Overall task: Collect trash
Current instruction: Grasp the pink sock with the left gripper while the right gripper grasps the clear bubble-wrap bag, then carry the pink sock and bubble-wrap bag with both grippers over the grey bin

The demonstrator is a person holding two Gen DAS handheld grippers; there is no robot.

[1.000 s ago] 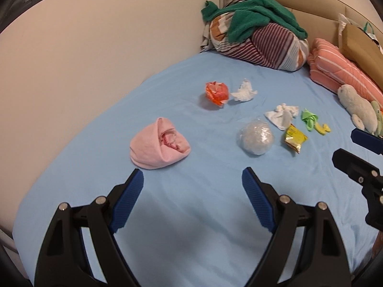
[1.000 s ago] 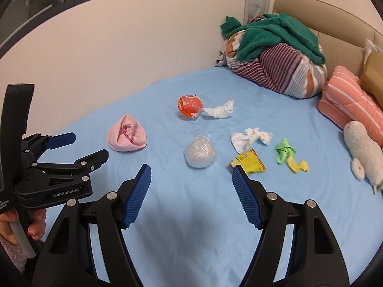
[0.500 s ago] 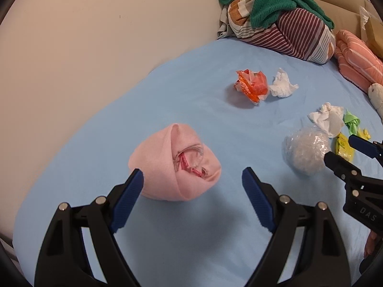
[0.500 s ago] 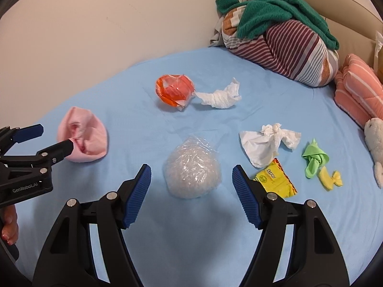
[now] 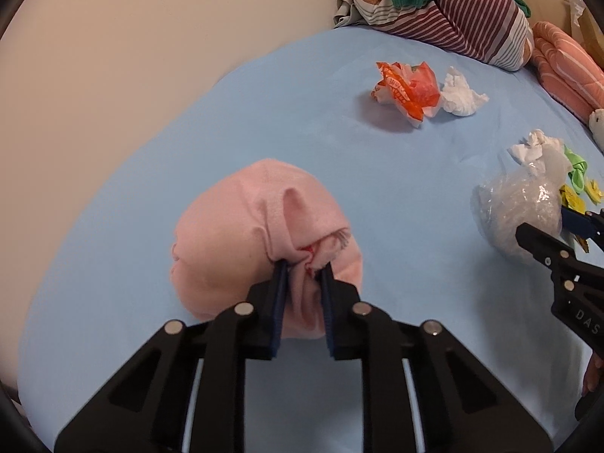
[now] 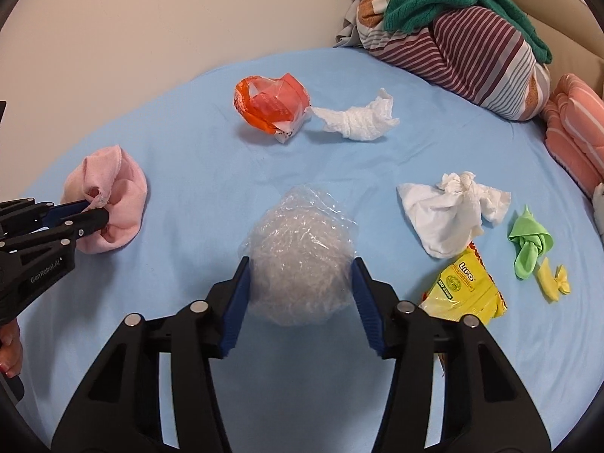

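A pink cloth bundle point(image 5: 241, 234) lies on the blue bed sheet point(image 5: 396, 173). My left gripper point(image 5: 304, 270) is closing, and its pads pinch a fold of the bundle. In the right wrist view, a clear crumpled plastic ball point(image 6: 302, 256) sits between the closing jaws of my right gripper point(image 6: 300, 264), both pads touching its sides. Farther back lie an orange wrapper point(image 6: 271, 107) and a white tissue point(image 6: 358, 117). To the right are another tissue point(image 6: 449, 211), a yellow packet point(image 6: 460, 287) and a green wrapper point(image 6: 528, 241).
A striped bedding bundle point(image 6: 472, 41) with a green towel on it fills the far corner by the wall. A pink striped pillow point(image 6: 577, 128) and a soft toy point(image 6: 598, 204) line the right edge. The left gripper point(image 6: 94, 209) shows at the left.
Both grippers came down and forward onto the bed. The left jaws closed on the pink cloth, and the right jaws narrowed around the clear plastic ball.
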